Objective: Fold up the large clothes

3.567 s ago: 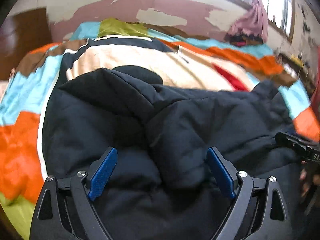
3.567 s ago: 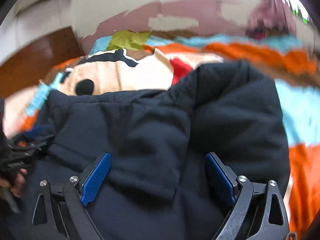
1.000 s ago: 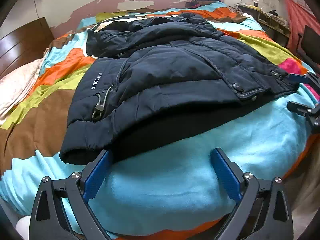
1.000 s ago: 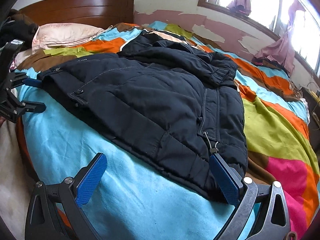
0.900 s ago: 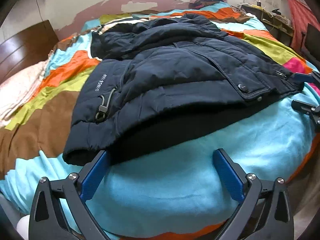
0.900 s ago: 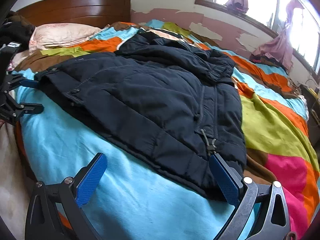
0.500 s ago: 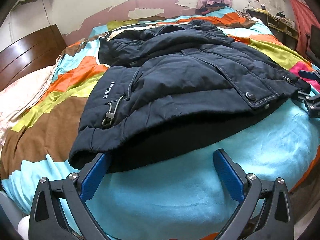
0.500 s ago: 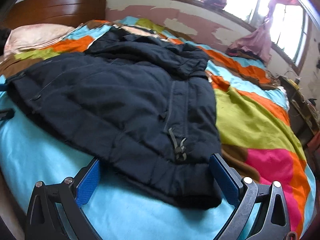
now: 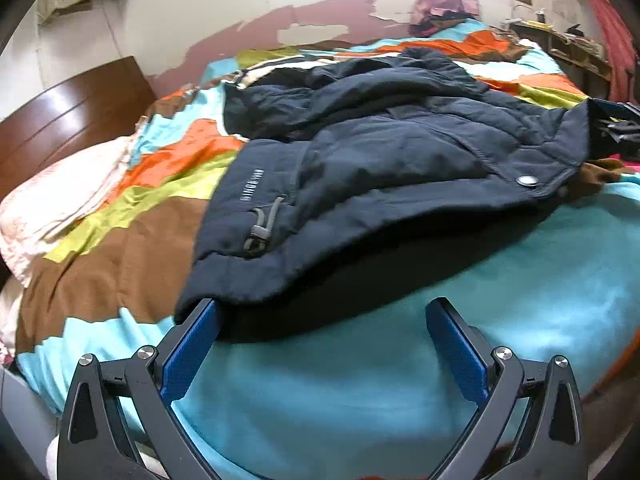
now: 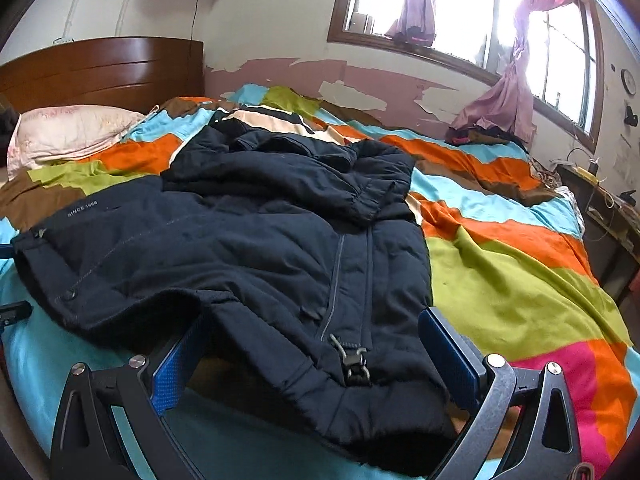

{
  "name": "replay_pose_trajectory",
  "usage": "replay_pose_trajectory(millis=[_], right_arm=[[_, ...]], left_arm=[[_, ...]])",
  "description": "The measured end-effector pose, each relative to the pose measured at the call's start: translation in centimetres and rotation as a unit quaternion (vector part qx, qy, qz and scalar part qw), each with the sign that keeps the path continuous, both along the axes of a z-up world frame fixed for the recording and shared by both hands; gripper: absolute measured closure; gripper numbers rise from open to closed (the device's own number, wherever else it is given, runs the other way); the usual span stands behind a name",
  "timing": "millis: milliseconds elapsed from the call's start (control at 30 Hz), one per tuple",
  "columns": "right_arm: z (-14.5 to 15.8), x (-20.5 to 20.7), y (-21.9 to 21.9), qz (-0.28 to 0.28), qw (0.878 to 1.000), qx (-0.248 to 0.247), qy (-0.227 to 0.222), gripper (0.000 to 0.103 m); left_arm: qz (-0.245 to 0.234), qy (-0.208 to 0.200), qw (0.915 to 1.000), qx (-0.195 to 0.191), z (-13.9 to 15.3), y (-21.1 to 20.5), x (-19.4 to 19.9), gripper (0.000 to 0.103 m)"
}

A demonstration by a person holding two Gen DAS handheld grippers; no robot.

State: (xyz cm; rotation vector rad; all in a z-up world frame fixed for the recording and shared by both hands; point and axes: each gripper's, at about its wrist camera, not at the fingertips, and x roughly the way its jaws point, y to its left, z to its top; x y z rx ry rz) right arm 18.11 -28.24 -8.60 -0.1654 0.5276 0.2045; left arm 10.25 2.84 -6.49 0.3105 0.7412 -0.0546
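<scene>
In the left wrist view the lower middle of the frame is bare turquoise blanket point(image 9: 400, 380), open for a gripper to pass. The dark jacket point(image 9: 380, 168) fills the centre, its hem blocking the way upward. In the right wrist view the jacket point(image 10: 240, 248) covers the centre and lower middle. The right half is open striped blanket point(image 10: 520, 280). A pillow point(image 10: 68, 132) and wooden headboard point(image 10: 100, 68) close the upper left.
</scene>
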Motion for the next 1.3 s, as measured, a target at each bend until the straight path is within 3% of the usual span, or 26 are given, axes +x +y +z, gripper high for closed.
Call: replay_pose_trajectory(millis=[200, 433, 600, 700, 800, 1033, 1167, 1233, 1300], right_arm=[[0.2, 0.2, -0.1, 0.001, 1.000, 0.010, -0.003, 0.000], [-1.7, -1.8, -0.2, 0.010, 0.999, -0.050, 0.012, 0.000], [-3.0, -2.7, 0.7, 0.007, 0.994, -0.106, 0.010, 0.000], [-3.4, -2.8, 1.1, 0.007, 0.992, -0.123, 0.005, 0.000], [-3.5, -2.9, 1.1, 0.008, 0.992, -0.129, 0.002, 0.000], [-3.7, -2.9, 1.2, 0.016, 0.991, -0.131, -0.005, 0.000], [-4.2, -3.2, 1.9, 0.014, 0.986, -0.164, -0.019, 0.002], [-4.3, -3.1, 2.0, 0.005, 0.983, -0.181, -0.023, 0.004], [-4.3, -2.9, 1.6, -0.002, 0.984, -0.177, -0.022, 0.012]], left_arm=[[0.026, -0.053, 0.9960, 0.067, -0.6, -0.1, 0.7, 0.001], [0.007, -0.109, 0.9852, 0.132, -1.1, -0.5, 1.3, 0.003], [-0.009, -0.167, 0.9665, 0.195, -1.4, -1.6, -0.1, 0.003], [-0.030, -0.200, 0.9527, 0.227, -1.9, -2.4, -1.3, 0.003], [-0.047, -0.213, 0.9446, 0.245, -2.6, -2.6, -1.7, 0.003], [-0.059, -0.165, 0.9649, 0.195, -2.6, -0.9, 0.7, 0.003], [-0.068, -0.158, 0.9682, 0.182, -2.3, -1.2, 0.6, 0.010], [-0.085, -0.153, 0.9683, 0.178, -2.5, -1.7, 0.6, 0.037], [-0.103, -0.145, 0.9664, 0.185, -2.8, -2.4, 0.7, 0.053]])
